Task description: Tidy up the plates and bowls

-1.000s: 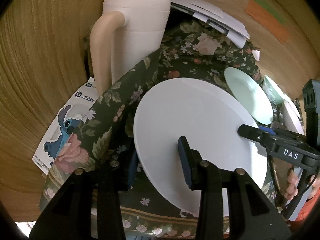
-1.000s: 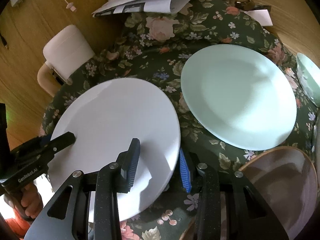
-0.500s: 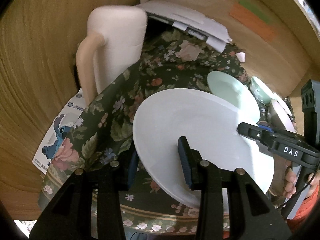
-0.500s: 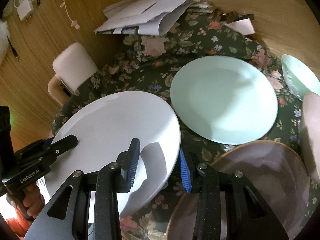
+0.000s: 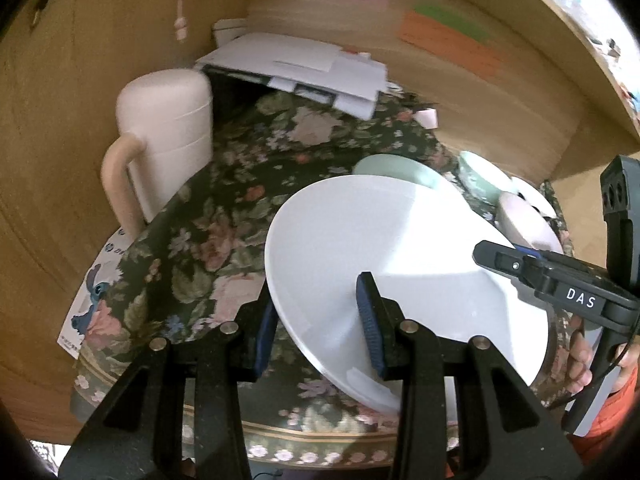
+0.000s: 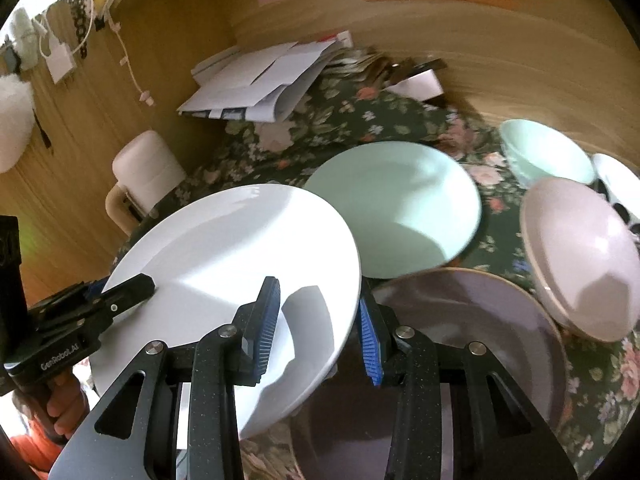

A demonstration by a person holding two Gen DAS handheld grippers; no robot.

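The white plate (image 6: 240, 264) is held in the air above the floral cloth (image 5: 224, 216), tilted, with one gripper on each side of its rim. The left gripper (image 5: 316, 320) is clamped on the plate's left edge: one blue pad lies on the upper face and the other is under the rim. The right gripper (image 6: 320, 320) is clamped on the opposite edge in the same way, one pad on top and one below. In the right wrist view the plate's far edge covers a small part of the green plate (image 6: 400, 204), which lies flat on the cloth behind it. Just to the right of the white plate, low in that view, is a lilac plate (image 6: 472, 320) with a thin golden rim. Beside it stands a lilac bowl (image 6: 580, 256), and behind that a green bowl (image 6: 544, 152) and a white dish, only partly seen. At the left edge of the cloth stands a cream jug (image 5: 168, 136) with a handle. A heap of papers (image 6: 260, 84) lies at the back, against the wooden wall (image 6: 480, 40).
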